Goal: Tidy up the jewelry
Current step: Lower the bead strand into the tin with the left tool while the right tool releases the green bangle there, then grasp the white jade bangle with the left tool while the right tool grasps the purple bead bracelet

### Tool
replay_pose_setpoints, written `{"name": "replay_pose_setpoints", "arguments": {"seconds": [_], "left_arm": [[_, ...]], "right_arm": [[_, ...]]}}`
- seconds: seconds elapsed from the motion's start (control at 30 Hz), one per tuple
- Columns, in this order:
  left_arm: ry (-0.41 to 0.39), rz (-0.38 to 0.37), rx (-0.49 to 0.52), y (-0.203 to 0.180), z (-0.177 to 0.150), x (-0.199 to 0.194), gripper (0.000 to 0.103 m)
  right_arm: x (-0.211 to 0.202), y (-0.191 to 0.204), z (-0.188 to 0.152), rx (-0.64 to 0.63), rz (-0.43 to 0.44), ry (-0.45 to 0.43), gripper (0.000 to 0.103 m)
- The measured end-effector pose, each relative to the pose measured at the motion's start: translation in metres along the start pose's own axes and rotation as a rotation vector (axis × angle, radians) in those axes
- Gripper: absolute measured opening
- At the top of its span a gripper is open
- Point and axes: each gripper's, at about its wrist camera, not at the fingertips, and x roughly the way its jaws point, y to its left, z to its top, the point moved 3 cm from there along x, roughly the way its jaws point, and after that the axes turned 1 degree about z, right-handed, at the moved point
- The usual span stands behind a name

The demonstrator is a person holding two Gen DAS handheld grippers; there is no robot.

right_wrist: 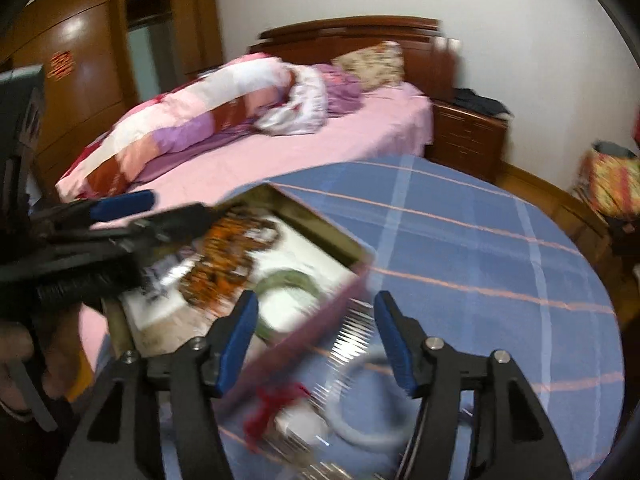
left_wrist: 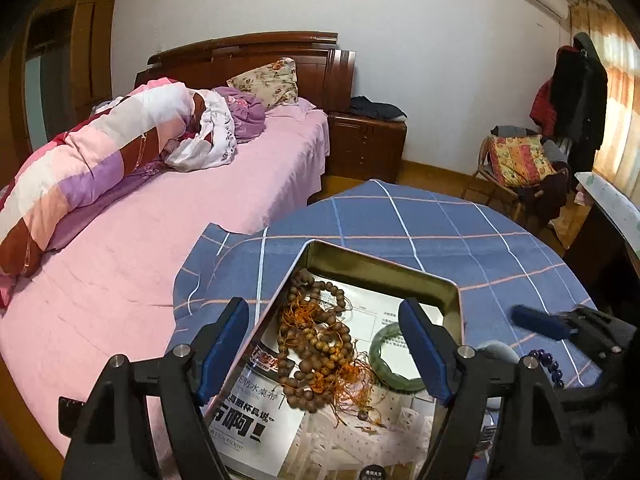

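Tin (left_wrist: 400, 268) on the blue cloth (left_wrist: 460, 220) holds beads (left_wrist: 316, 340) and a green bangle (left_wrist: 394, 360); both claws, left (left_wrist: 326, 354) and right (right_wrist: 316, 344), stand released and empty, so the white bangle (right_wrist: 360, 400) beside the tin likely comes next.

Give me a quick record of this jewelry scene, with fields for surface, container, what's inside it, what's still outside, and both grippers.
surface: round table under a blue plaid cloth
container: open metal tin, lined with printed paper
inside: wooden bead strands with orange threads; green bangle
outside: pale bangle, silver comb, purple bead bracelet
left gripper: open over the tin, holding nothing
right gripper: open above the loose pieces, blurred
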Motion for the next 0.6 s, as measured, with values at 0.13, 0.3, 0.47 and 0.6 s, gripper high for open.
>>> {"name": "replay_pose_setpoints", "arguments": {"seconds": [0.13,0.3,0.47,0.6], "left_arm": [[0.008,-0.001,0.004,-0.005,-0.003,0.000,0.077],[0.020,0.002,0.061,-0.027,-0.011,-0.003,0.077],[0.017,-0.010,0.120,-0.054,-0.021,-0.010,0.077],[0.028,-0.009,0.139,-0.065,-0.027,-0.011,0.077]], "right_arm": [[-0.021,-0.038,-0.019,0.073,-0.130,0.005,0.074],[-0.031,-0.075,-0.047,0.133,-0.226,0.059,0.074],[-0.035,-0.084,-0.061,0.173,-0.207,0.074,0.065],[-0.035,-0.084,-0.069,0.180,-0.200,0.078,0.063]]}}
